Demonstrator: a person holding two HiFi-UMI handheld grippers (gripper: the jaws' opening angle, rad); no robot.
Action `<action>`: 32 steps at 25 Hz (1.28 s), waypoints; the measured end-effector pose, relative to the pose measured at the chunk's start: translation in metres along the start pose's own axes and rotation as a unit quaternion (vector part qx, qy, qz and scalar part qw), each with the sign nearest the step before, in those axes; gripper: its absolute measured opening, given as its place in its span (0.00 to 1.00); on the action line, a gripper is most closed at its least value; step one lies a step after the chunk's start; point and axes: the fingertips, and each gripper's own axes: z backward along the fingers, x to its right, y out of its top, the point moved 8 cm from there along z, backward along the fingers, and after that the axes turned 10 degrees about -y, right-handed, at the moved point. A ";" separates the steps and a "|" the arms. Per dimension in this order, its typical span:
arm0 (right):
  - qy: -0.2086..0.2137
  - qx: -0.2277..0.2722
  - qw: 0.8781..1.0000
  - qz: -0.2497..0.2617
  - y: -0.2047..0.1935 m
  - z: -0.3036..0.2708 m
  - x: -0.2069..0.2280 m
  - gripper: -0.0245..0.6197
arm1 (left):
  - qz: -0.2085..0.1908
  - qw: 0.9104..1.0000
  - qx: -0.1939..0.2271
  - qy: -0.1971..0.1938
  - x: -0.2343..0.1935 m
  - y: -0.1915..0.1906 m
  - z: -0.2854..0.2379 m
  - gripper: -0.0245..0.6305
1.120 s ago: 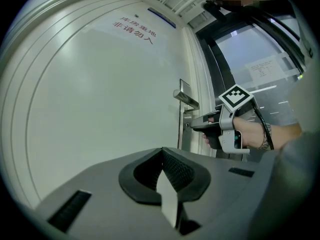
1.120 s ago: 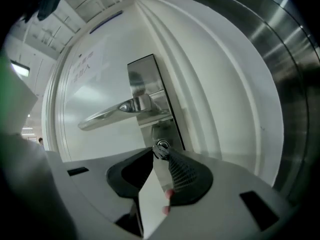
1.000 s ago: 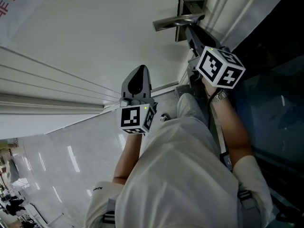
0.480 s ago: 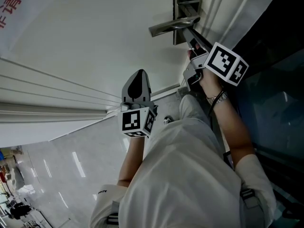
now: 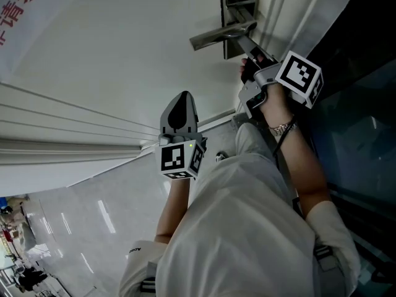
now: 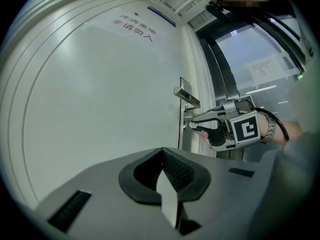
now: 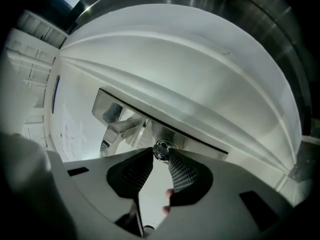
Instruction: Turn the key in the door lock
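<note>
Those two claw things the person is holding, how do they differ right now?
The right gripper is at the door, below the handle; the left gripper hangs back from it. The right gripper pinches the key; the left gripper is shut on nothing. Both point toward the door.

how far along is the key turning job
Done: the right gripper is at the door, jaws pinching the key below the door handle. In hand: the twist; how far it has gone cannot be told. Left: finishing the turn. The left gripper idles, shut.
</note>
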 end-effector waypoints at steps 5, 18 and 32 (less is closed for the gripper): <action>0.018 -0.017 0.996 -0.082 0.001 -0.001 0.006 0.19 | 0.002 1.000 0.000 0.004 -0.002 -0.001 0.002 0.05; 0.057 -0.037 0.971 -0.231 -0.003 -0.004 0.015 0.19 | 0.005 1.000 0.002 0.010 -0.007 -0.002 0.004 0.05; -0.023 0.010 0.995 0.100 0.006 0.007 -0.001 0.19 | 0.002 1.000 -0.002 0.001 -0.004 -0.003 0.004 0.05</action>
